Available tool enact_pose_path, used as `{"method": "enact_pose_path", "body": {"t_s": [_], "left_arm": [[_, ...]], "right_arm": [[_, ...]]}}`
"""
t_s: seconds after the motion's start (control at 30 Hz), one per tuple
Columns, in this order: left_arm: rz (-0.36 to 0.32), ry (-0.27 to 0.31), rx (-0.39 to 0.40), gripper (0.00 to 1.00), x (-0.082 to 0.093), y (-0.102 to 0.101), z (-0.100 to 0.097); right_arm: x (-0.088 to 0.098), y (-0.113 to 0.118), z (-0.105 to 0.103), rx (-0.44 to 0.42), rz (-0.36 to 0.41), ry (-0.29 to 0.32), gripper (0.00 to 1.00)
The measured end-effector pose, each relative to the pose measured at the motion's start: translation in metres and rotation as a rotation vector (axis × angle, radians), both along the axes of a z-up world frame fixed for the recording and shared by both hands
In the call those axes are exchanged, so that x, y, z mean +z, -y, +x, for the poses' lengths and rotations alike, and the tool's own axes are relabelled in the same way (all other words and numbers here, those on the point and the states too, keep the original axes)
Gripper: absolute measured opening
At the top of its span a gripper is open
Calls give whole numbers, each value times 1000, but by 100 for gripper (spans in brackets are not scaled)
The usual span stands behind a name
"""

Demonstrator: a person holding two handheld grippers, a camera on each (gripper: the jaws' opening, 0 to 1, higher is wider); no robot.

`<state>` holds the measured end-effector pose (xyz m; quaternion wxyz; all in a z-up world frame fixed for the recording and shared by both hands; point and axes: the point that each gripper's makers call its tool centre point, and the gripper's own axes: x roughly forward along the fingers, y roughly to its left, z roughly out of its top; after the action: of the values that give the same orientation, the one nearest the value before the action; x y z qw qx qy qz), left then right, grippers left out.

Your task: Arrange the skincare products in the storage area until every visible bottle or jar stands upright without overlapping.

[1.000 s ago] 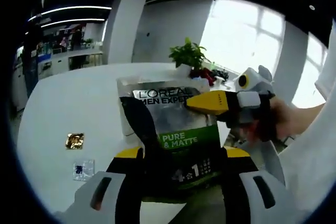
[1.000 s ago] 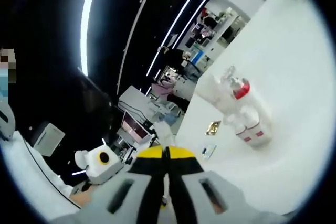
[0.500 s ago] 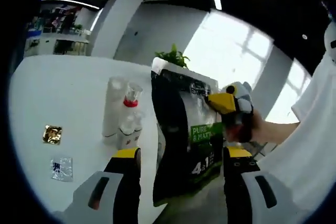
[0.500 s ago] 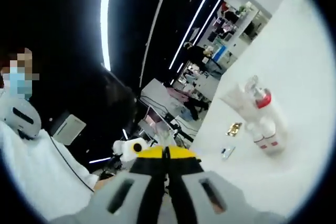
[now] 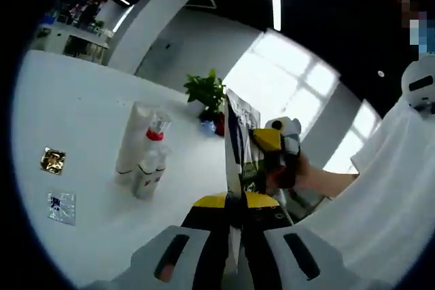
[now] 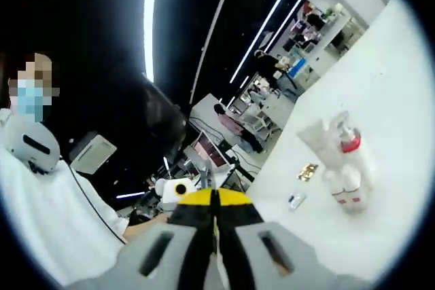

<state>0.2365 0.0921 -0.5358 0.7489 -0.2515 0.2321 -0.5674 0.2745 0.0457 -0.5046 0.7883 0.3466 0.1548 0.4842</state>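
A black and green skincare pouch [image 5: 233,137] hangs edge-on above the white table [image 5: 81,106]. My left gripper [image 5: 234,203] is shut on its lower edge. My right gripper [image 5: 267,140], held by a hand, pinches the pouch's upper part from the right. In the right gripper view my right gripper [image 6: 214,200] is shut, and the left gripper [image 6: 174,189] sits just beyond it. A white tube [image 5: 129,142], a red-collared pump bottle [image 5: 153,142] and small white bottles [image 5: 144,176] stand together on the table; the same cluster of bottles [image 6: 345,168] appears in the right gripper view.
A gold sachet [image 5: 52,160] and a clear sachet [image 5: 61,206] lie flat on the table left of the bottles. A potted plant [image 5: 204,89] stands at the far edge. A person in white stands at the right.
My left gripper's jaws, apart half a second ago, have come together on the pouch. The pouch has turned from face-on to edge-on. The right gripper has kept its hold.
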Motion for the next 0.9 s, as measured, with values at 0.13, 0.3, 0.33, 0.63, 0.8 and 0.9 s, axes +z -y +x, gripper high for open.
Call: {"method": "enact_pose_path", "body": {"t_s": [0.13, 0.3, 0.33, 0.63, 0.8, 0.9], "left_arm": [[-41, -28, 11, 0, 5, -1, -3], [-124, -60, 43, 0, 17, -2, 0], [-136, -64, 48, 0, 19, -3, 1], [-189, -97, 104, 0, 26, -11, 16], [-200, -104, 122, 0, 27, -11, 18], [-215, -59, 137, 0, 33, -11, 20]], "right_arm": [[-1, -1, 4, -27, 24, -9, 10], [-12, -15, -8, 5, 27, -41, 19], [-14, -17, -10, 6, 30, -47, 19], [-3, -18, -18, 7, 182, -71, 1], [4, -20, -21, 26, 217, -81, 1], [5, -19, -20, 17, 255, -99, 1]]}}
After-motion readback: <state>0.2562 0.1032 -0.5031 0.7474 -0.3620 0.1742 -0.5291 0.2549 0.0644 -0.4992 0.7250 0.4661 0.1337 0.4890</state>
